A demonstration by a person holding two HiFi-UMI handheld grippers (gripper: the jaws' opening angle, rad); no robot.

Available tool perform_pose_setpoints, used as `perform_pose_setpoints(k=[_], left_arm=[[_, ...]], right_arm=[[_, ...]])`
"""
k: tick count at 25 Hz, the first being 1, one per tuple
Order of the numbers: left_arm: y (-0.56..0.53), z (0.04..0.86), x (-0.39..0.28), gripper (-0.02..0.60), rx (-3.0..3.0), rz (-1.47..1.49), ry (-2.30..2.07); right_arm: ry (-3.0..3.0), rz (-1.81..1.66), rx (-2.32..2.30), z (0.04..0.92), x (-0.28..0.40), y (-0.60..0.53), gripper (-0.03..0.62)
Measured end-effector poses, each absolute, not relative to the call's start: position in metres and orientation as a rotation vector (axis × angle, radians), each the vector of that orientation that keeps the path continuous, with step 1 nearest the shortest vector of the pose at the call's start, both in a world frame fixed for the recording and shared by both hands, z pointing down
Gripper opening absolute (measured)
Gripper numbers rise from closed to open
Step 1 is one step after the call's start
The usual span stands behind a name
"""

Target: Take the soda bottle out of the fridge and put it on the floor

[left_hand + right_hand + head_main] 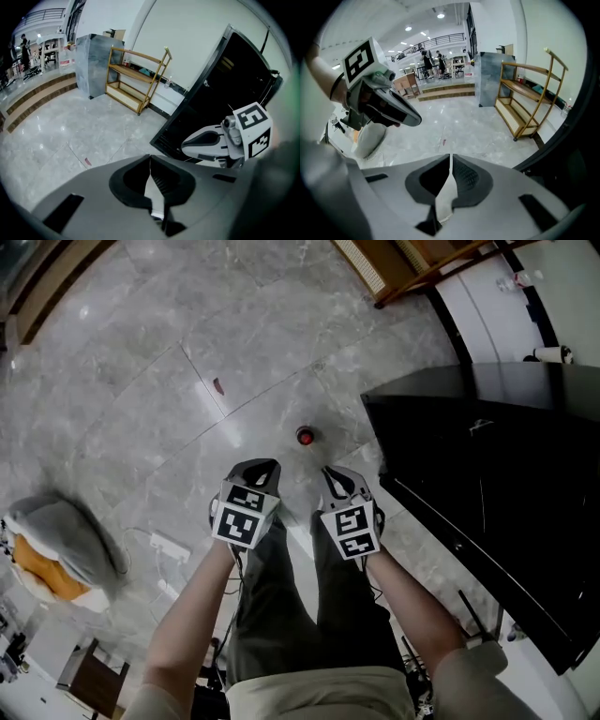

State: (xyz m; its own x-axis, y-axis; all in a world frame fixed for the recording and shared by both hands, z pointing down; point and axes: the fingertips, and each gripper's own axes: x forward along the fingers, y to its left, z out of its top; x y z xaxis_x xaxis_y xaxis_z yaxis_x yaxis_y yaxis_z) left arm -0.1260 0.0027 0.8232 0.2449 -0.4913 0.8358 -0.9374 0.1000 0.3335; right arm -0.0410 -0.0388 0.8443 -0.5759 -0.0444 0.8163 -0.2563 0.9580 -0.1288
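Left gripper (262,466) and right gripper (334,472) are each holding jaws pressed together, empty; one red-capped soda bottle (306,436) is standing on the floor (141,381) near one black fridge (487,474).

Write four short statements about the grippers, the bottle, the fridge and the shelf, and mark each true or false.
1. The left gripper has its jaws together on nothing. True.
2. The right gripper grips the soda bottle. False: its jaws are shut and empty, and the bottle stands on the floor ahead of both grippers.
3. The black fridge is on the person's left. False: it is on the right.
4. A wooden shelf stands by the white wall. True.
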Motion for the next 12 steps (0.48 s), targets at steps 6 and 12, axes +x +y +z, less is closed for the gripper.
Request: perform_pose_setpoints(k=[6,12], left_arm=[[0.003,0.755,-0.134,0.006,1.562,0.519,-1.478],[-0.01,0.674,-0.141,0.006,1.645,0.525,-1.58]], right_arm=[[-2.284,0.29,0.242,0.759,-0.039,-0.042,0.005],[-2.407,0.147,0.282,0.671,-0.03,-0.06,0.005]])
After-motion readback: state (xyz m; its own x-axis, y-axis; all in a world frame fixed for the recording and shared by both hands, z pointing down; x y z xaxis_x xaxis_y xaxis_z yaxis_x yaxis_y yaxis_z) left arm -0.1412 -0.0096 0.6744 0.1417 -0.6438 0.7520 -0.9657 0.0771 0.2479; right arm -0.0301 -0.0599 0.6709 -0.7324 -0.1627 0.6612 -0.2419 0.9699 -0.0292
